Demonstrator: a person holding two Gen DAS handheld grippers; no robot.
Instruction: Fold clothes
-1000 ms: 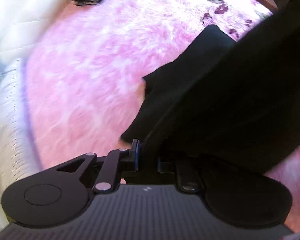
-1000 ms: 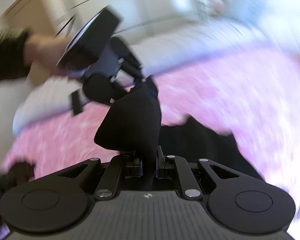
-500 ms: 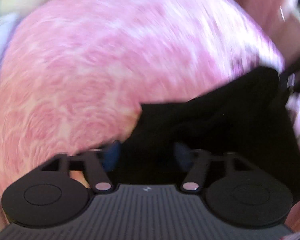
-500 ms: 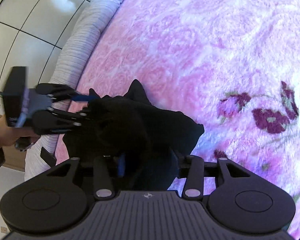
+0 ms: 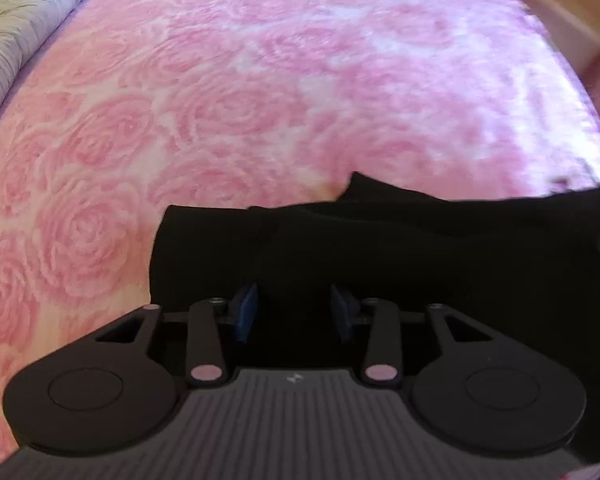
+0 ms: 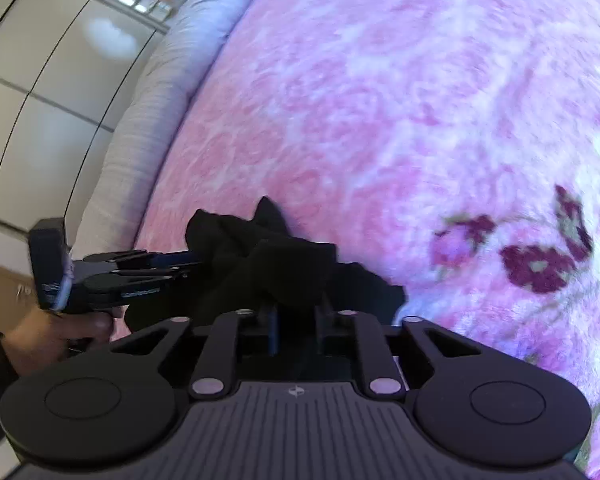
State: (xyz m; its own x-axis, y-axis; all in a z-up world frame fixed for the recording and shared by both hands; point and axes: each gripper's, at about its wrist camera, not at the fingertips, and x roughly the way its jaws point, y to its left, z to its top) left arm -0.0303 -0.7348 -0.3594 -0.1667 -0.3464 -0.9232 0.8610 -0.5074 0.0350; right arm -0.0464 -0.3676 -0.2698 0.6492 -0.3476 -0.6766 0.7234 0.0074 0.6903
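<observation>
Black garment [image 5: 380, 248] on pink blanket [image 5: 260, 80], just ahead of both wide-spread hand-held grippers [image 5: 294, 312].

A pink rose-patterned blanket [image 5: 228, 92] covers the bed, edged on the left by a ribbed pale lilac bolster [image 6: 156, 120]. Glossy white cabinet panels [image 6: 40, 92] stand beyond.

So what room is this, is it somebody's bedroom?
Most likely a bedroom. A big bed with a pink rose-patterned blanket fills the view, a ribbed white mattress edge runs along it, and pale wardrobe-style doors stand behind. A black garment lies on the blanket.
</observation>
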